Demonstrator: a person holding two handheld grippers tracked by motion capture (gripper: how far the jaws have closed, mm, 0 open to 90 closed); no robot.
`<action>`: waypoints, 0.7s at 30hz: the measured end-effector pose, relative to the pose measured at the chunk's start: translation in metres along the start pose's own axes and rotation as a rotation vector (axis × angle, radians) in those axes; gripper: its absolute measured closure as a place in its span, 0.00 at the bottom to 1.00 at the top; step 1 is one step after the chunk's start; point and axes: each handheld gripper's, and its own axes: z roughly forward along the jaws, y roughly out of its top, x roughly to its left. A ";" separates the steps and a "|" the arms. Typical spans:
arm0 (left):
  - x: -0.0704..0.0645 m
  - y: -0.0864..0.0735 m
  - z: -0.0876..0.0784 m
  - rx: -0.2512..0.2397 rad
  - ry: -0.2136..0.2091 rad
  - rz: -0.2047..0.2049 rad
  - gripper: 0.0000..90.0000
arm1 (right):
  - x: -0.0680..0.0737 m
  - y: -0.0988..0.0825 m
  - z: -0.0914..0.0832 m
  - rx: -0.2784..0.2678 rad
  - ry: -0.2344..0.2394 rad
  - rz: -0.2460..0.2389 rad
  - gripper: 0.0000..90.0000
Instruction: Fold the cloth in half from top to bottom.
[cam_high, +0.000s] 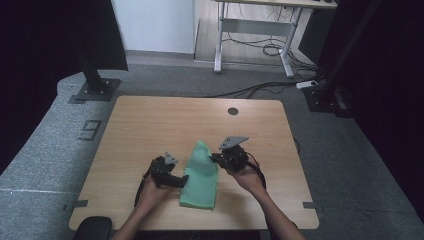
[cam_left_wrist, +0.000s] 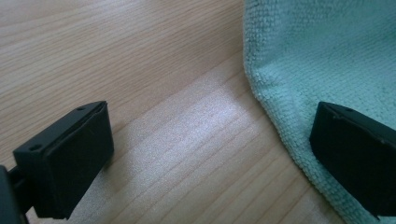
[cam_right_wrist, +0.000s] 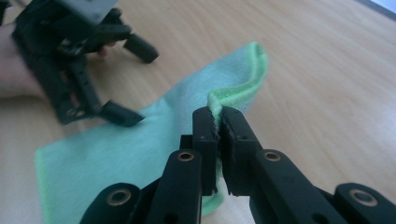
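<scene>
Cloth (cam_high: 201, 175), mint green with a brighter green hem, lies folded near the front middle of the wooden tabletop (cam_high: 150, 125); it carries no label or writing that can be read. The right gripper (cam_right_wrist: 217, 120) has its fingers closed on a raised fold of the hem. The left gripper (cam_left_wrist: 210, 149) rests with fingers spread wide, one over bare wood, the other over the cloth's edge. Beyond the tabletop lie grey carpet (cam_high: 40, 165), a desk frame (cam_high: 255, 35) and floor cables (cam_high: 272, 50).
</scene>
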 end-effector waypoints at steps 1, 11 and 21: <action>0.000 0.000 0.000 0.000 0.000 0.000 0.00 | 0.002 -0.002 0.000 0.003 0.007 -0.004 0.93; 0.000 0.000 0.000 0.000 0.001 0.001 0.00 | 0.023 -0.027 0.001 0.025 0.065 0.008 0.93; 0.000 0.000 0.000 -0.001 0.001 -0.001 0.00 | 0.039 -0.054 0.010 0.074 0.109 0.026 0.92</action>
